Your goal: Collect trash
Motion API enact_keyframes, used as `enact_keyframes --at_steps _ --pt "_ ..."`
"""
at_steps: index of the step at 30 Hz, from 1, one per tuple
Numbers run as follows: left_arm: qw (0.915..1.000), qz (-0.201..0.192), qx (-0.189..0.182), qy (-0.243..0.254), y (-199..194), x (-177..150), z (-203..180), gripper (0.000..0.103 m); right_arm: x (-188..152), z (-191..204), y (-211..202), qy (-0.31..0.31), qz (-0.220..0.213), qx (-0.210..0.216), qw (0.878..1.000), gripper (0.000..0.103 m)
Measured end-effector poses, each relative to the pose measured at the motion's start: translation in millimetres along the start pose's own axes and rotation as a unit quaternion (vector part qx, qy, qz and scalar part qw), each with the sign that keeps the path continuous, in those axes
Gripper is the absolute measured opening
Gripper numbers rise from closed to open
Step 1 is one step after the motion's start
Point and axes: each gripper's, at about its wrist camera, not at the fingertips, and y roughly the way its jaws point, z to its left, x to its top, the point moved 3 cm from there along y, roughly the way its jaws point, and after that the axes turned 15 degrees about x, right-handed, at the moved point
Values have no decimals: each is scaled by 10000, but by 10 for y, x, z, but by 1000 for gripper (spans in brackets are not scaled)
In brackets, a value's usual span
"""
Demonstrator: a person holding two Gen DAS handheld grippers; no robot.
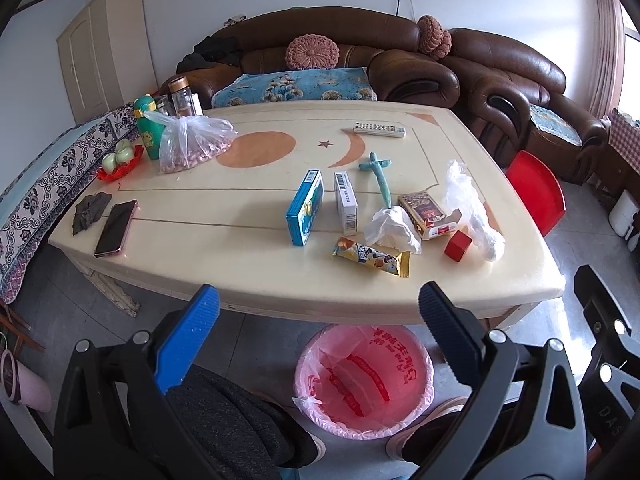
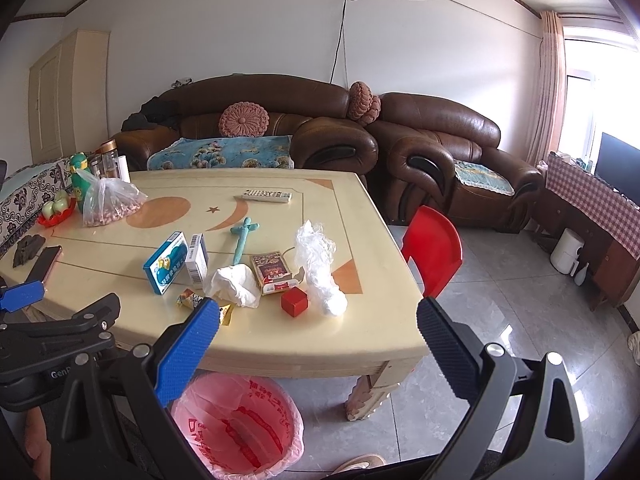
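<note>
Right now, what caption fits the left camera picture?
Open left gripper hovers over pink-lined bin, facing snack wrapper and crumpled tissue on table.

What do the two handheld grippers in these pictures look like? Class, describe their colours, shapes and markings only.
Both look alike. The left gripper and the right gripper each have one bright blue ribbed pad and one dark navy ribbed pad, mounted on black angular plastic arms with round silver bolts. Partial white lettering "GenR" marks the left gripper's black body. No cables show.
</note>
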Motion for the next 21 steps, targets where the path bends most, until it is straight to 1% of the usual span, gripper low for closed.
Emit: enact_keyframes --at_steps 9,11,13,15,17,21 --pt "9999 53 -84 38 76 12 4 98 -44 -40 136 -30 78 62 9999 97" --pt "9999 100 -124 -1 132 31 39 98 -56 -60 199 -110 125 -22 9999 97" --pt "9998 94 -182 -35 179 61 75 98 -61 -83 252 -181 139 -32 9997 97" --pt "9994 78 -343 -34 218 85 99 98 -60 -104 295 -197 149 5 9997 97" --pt "9989 85 -457 44 270 116 93 98 -54 -154 370 -186 217 100 9995 97" --pt "9988 156 -436 134 395 179 91 98 -10 -317 538 63 355 396 9986 97"
